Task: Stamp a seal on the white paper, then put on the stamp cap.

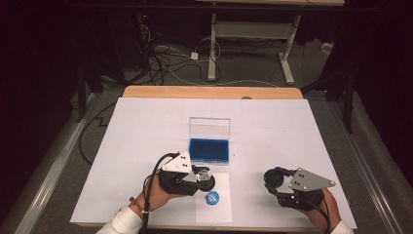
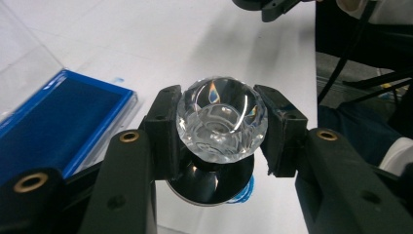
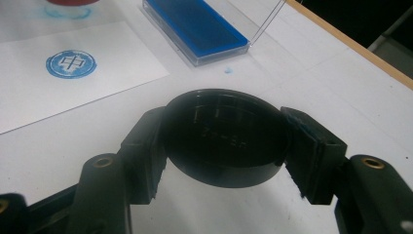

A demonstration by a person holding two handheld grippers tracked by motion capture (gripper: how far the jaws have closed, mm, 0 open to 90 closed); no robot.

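While my left gripper [image 2: 221,129] clamps the stamp [image 2: 221,122] by its faceted clear knob, just above the blue imprint [image 1: 212,197] on the paper sheet [image 1: 221,209], I judge it rigid, glassy and slippery, best pinched across the knob's widest facets; my right gripper [image 3: 224,139] pinches the black cap [image 3: 226,136], light and stiff, by its rim.

High cam looks down on table [image 1: 146,126]; both tongs cams close-up, share ink pad [image 2: 58,122].
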